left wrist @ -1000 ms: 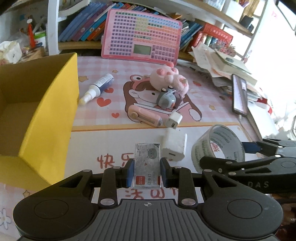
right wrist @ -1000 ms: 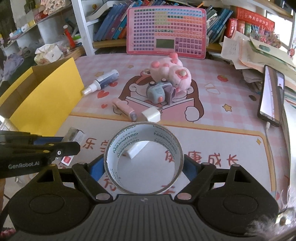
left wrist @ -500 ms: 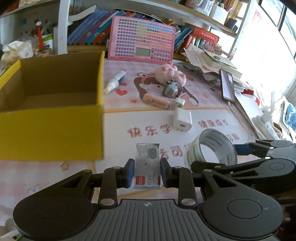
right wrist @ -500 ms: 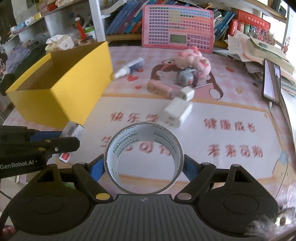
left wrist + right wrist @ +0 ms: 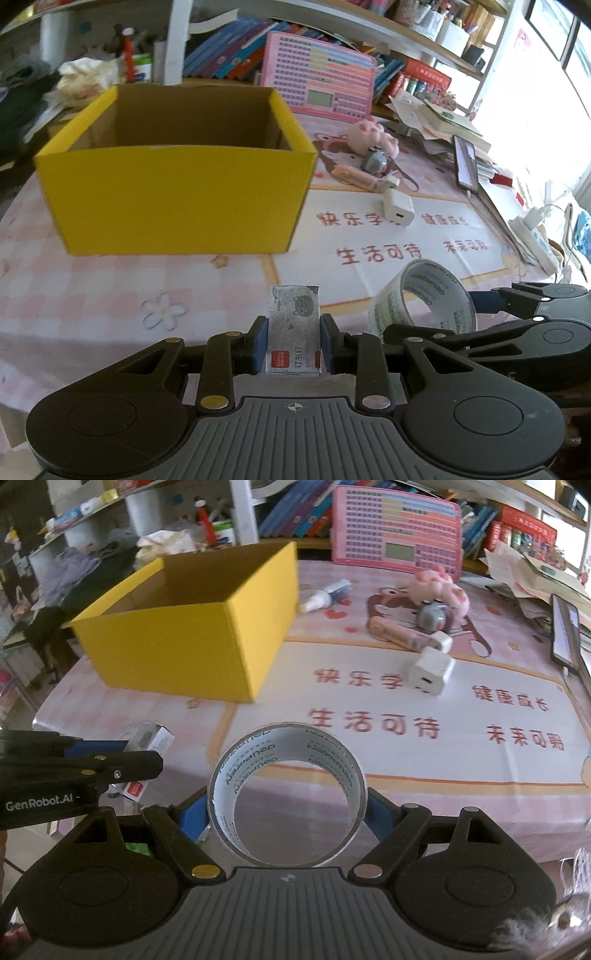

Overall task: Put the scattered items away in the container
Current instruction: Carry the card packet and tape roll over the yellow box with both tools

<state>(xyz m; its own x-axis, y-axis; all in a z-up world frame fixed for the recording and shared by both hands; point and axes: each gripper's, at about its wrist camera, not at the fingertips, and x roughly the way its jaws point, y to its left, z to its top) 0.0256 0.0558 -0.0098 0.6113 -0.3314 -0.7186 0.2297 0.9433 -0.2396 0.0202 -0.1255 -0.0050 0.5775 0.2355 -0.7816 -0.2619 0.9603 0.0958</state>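
Yellow box (image 5: 177,195) now nearer, grippers still loaded

Cluttered bookshelf (image 5: 236,55) behind table (image 5: 74,295); bright window (image 5: 554,74) right

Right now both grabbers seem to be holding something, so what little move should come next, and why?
Probably carry both loads on over the yellow box. The left gripper is shut on the staple box, the right gripper on the tape roll, and both sit short of the box's open top.
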